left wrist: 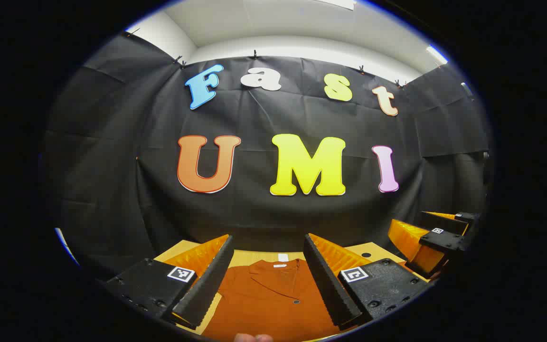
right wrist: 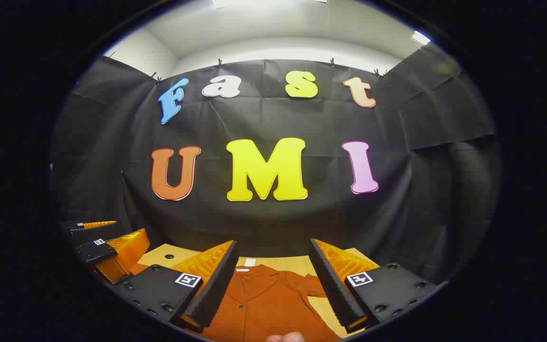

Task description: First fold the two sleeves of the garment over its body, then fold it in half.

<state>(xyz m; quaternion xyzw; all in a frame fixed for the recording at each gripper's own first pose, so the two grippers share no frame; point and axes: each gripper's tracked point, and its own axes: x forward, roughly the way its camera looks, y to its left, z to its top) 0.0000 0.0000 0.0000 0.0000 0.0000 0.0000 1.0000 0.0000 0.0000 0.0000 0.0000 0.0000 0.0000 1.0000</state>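
Shirt (left wrist: 273,294), rust-orange with a collar and buttons, lies flat on a wooden table (left wrist: 373,249) at the bottom centre of the left gripper view, seen between the spread fingers of the left gripper (left wrist: 268,280), which is released and grasps nothing. The right gripper (left wrist: 437,237) shows at lower right of that view. In the right gripper view the shirt (right wrist: 264,304) lies bottom centre, one sleeve (right wrist: 309,285) reaching right, between the right gripper's (right wrist: 271,285) released fingers; the left gripper (right wrist: 102,242) sits at lower left.

Wooden table (left wrist: 378,249), black cloth wall (left wrist: 264,114)
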